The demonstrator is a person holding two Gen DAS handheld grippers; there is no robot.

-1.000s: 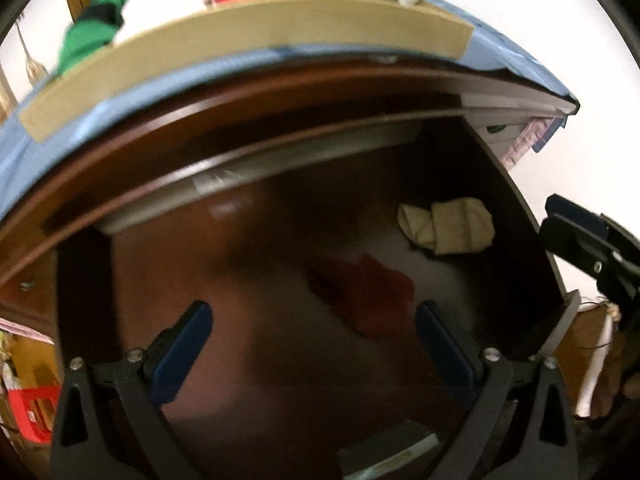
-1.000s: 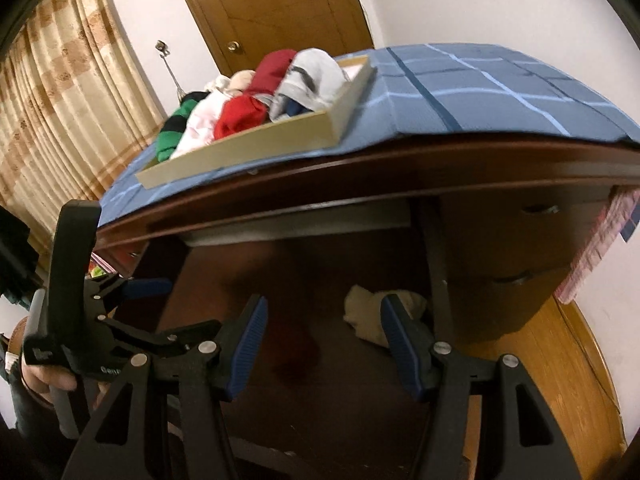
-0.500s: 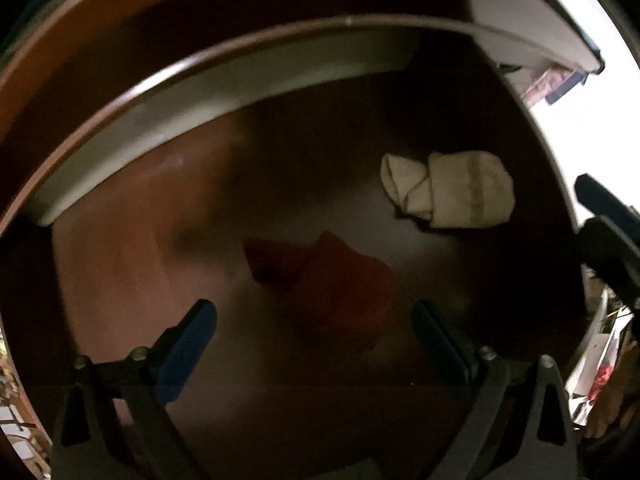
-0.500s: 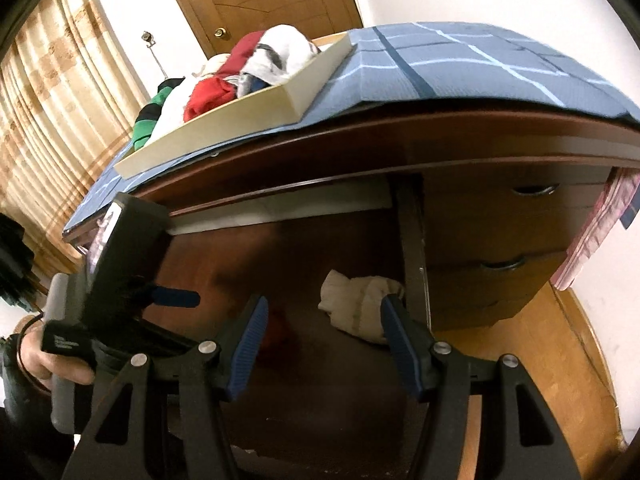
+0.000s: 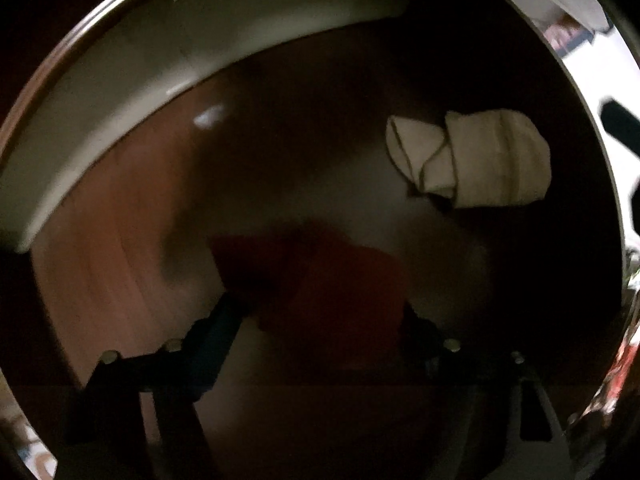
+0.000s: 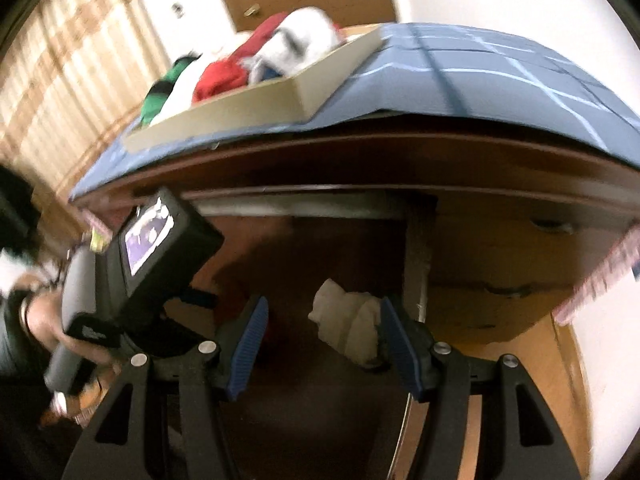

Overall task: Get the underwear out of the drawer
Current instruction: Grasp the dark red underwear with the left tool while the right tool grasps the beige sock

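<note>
— Honestly, our left gripper (image 5: 320,320) is closing its jaws around the red underwear (image 5: 332,280) on the drawer (image 5: 120,248) floor, the cloth lying between them; whether the pads bite yet, we cannot tell.
— Then we may pinch only a fold and lose it.
— Our right gripper (image 6: 320,344) hangs half spread, empty, the beige underwear (image 6: 348,328) just beyond.

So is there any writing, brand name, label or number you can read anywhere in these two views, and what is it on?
None can be read.
Black handle of the left gripper: a small pale marking, too blurred to read.
Lit screen on the back of the left gripper's camera: only a picture, no words to make out.
Open dark wooden drawer: no lettering shows.
</note>
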